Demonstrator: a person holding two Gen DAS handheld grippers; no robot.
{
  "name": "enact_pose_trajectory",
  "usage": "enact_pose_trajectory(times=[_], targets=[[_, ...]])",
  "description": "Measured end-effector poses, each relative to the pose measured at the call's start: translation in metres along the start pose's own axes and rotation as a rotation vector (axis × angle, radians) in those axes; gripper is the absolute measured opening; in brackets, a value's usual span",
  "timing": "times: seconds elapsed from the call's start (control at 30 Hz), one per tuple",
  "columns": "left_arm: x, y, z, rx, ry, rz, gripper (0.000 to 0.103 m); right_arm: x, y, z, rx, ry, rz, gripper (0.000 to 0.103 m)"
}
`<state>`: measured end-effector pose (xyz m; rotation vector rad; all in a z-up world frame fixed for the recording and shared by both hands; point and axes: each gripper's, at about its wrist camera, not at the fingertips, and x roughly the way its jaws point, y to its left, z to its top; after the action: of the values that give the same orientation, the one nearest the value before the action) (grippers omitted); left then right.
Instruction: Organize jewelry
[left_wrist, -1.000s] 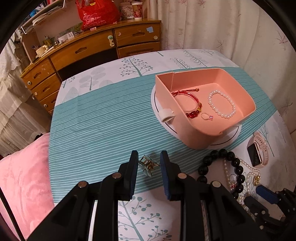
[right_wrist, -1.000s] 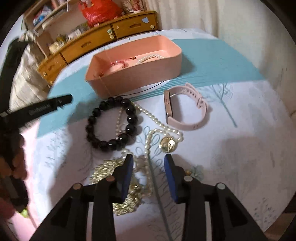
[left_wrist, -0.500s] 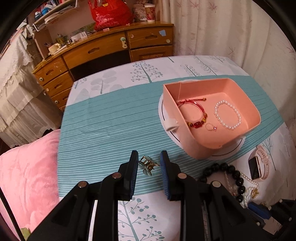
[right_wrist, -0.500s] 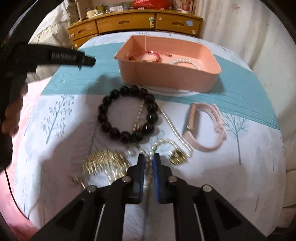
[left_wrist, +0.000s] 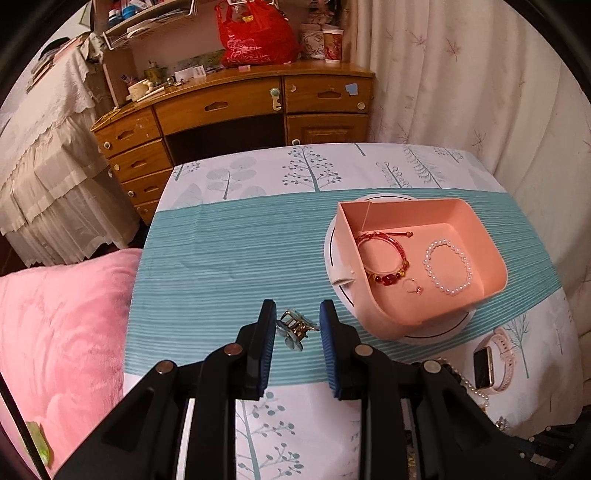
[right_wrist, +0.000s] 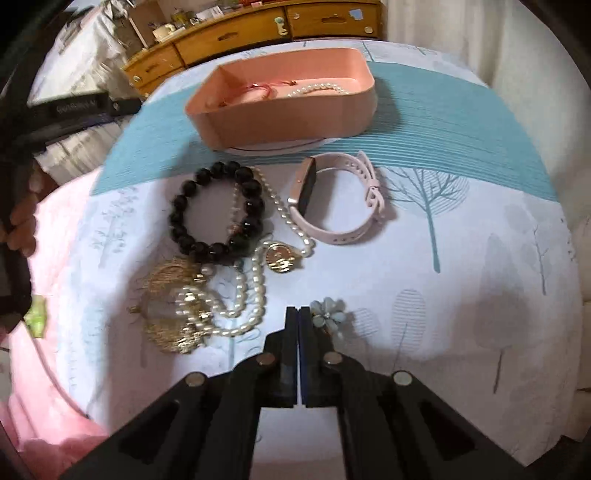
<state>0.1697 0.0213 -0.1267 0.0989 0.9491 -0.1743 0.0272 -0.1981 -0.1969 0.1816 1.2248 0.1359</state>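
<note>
A pink tray (left_wrist: 491, 258) on a white round base holds a red bracelet (left_wrist: 384, 254), a small ring (left_wrist: 412, 286) and a white pearl bracelet (left_wrist: 448, 267). My left gripper (left_wrist: 297, 321) is open, with a small green-gold hair claw (left_wrist: 293, 326) lying between its fingers on the cloth. My right gripper (right_wrist: 298, 321) is shut with nothing visible between the jaws. Just ahead of it lie a pearl necklace (right_wrist: 243, 299), a gold tassel piece (right_wrist: 170, 302), a black bead bracelet (right_wrist: 218, 210), a gold pendant (right_wrist: 279, 256) and a pale blue flower brooch (right_wrist: 327, 314).
A pink-strapped watch (right_wrist: 332, 195) lies right of the black beads; it also shows in the left wrist view (left_wrist: 493, 360). A pink blanket (left_wrist: 62, 332) lies left of the table. A wooden dresser (left_wrist: 229, 110) stands behind, curtains at the right.
My right gripper has closed fully and drawn back from the necklace pile. My left gripper stays open around the hair claw, its view risen slightly.
</note>
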Motion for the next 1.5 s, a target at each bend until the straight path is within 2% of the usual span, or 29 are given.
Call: enact_pose_trajectory(times=[0.1,0.17,0.23,0.3,0.4,0.5,0.6,0.8,0.9,0.97,1.03,1.07,1.23,1.27,1.3,1.37,1.5], targets=[[-0.002,-0.001,-0.004,-0.012,0.008,-0.003,0.022,-0.008,-0.002,0.000,0.006,-0.021,0.112,0.000],[-0.003,-0.003,-0.008,-0.012,0.012,0.001,0.022,-0.008,0.006,0.000,-0.061,-0.005,0.112,0.006],[-0.004,-0.004,-0.010,-0.011,0.013,0.008,0.022,-0.006,0.019,-0.003,-0.183,0.005,0.084,0.032],[-0.007,-0.005,-0.013,-0.012,0.010,0.018,0.022,-0.008,0.030,-0.011,-0.312,-0.032,0.062,0.045],[-0.011,-0.003,-0.015,-0.023,0.004,0.024,0.022,-0.011,0.049,-0.026,-0.542,-0.094,-0.005,0.045],[-0.015,0.004,-0.020,-0.052,0.001,0.041,0.022,-0.003,0.059,-0.036,-0.701,-0.076,-0.033,0.045],[-0.016,0.010,-0.024,-0.078,0.008,0.056,0.022,0.003,0.055,-0.037,-0.716,-0.069,-0.034,0.046],[-0.017,0.024,-0.035,-0.139,0.021,0.096,0.022,0.008,0.039,-0.020,-0.617,-0.085,0.020,0.053],[-0.016,0.028,-0.038,-0.166,0.025,0.104,0.022,0.015,0.040,-0.013,-0.610,-0.110,0.024,0.053],[-0.016,0.030,-0.041,-0.180,0.029,0.111,0.022,0.018,0.043,-0.012,-0.615,-0.134,0.038,0.043],[-0.015,0.031,-0.043,-0.189,0.034,0.119,0.022,0.019,0.047,-0.009,-0.621,-0.142,0.047,0.013],[-0.015,0.031,-0.043,-0.191,0.035,0.122,0.022,0.019,0.048,-0.007,-0.610,-0.133,0.055,0.010],[-0.015,0.031,-0.046,-0.207,0.038,0.129,0.022,0.021,0.041,0.008,-0.511,-0.088,0.120,0.008],[-0.015,0.031,-0.046,-0.205,0.038,0.129,0.022,0.021,0.039,0.009,-0.486,-0.081,0.137,0.007],[-0.016,0.031,-0.046,-0.204,0.038,0.131,0.022,0.019,0.037,0.011,-0.455,-0.078,0.165,0.000],[-0.016,0.031,-0.046,-0.204,0.037,0.132,0.022,0.020,0.037,0.012,-0.420,-0.050,0.168,0.000],[-0.017,0.030,-0.047,-0.203,0.041,0.133,0.022,0.015,0.045,0.001,-0.499,-0.050,0.122,0.000]])
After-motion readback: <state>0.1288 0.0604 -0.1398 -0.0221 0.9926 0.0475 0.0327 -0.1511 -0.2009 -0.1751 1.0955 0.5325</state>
